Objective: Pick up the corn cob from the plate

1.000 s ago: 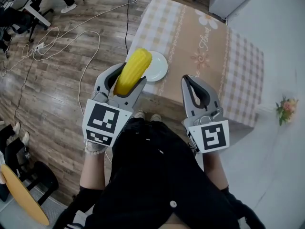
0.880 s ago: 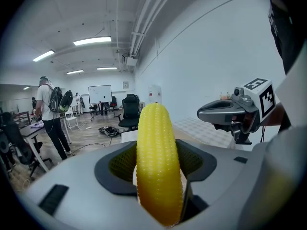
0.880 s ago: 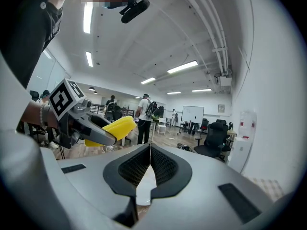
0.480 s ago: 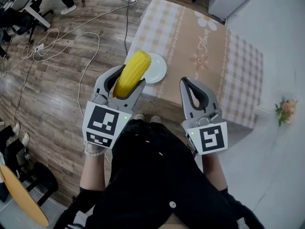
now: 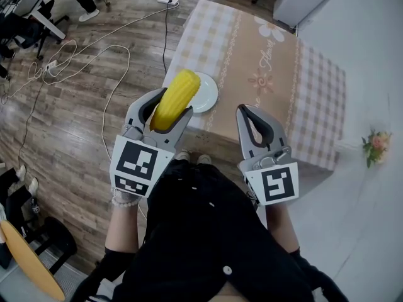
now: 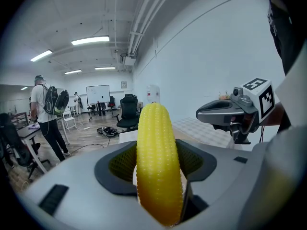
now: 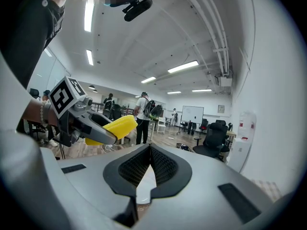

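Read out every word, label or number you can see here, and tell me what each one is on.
Tablecloth: cursive writing near the flower print, too small to read.
Whiteboard: too distant to read.
Left gripper, holding the corn cob, and right gripper: only square black-and-white markers, no letters or digits.

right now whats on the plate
Nothing on the part of the plate that shows: it is bare white. The corn, clamped in the left gripper and held above it, covers the plate's left part in the head view, so that bit cannot be checked.
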{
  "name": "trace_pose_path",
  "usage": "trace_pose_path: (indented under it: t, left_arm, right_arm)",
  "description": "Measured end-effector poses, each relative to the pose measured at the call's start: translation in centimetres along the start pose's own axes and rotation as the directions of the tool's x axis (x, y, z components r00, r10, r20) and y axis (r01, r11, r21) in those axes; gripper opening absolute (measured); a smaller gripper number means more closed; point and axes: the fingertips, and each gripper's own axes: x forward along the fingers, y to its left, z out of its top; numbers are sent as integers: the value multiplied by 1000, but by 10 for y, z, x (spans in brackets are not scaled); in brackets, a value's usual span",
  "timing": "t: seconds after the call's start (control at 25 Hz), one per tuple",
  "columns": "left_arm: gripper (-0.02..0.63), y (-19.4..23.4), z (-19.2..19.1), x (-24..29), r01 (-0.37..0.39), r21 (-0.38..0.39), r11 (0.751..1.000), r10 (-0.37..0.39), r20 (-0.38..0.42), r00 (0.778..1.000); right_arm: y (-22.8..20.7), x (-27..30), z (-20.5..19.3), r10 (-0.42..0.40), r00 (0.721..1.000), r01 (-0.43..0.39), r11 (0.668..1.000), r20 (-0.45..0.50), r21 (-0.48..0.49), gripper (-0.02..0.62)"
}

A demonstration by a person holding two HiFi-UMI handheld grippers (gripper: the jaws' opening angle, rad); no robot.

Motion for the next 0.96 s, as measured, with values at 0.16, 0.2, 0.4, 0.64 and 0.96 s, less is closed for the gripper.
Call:
trace_pose_path:
  t: [0.16,0.2,0.4,0.64,0.96]
  left_arm:
    - [258,0,-2,3,10,-5,1000,-10,-3,1000]
    - [258,0,-2,3,11,-6,1000,-11,-4,1000]
    - [258,-1,-2,5,18,-6,1000,-18,-7,1000]
    - [258,-2,0,6,23,-5,1000,-23,-7,1000]
    - [258,-2,-4,11,29,-6,1000,-29,-15,999]
  right_arm:
    - [-1,1,-1,-2,1000,2,1000,-3,1,41]
    - [-1,1,-1,-1,1000,1,1000,-6,1,41]
    - [-4,2,-3,-9,1000,9,1000,-4,2,41]
    - [-2,2,-1,3,1000,-3,1000,-18,-2,41]
    - [-4,6,-4,7,1000,-7,1000,-17,-5,41]
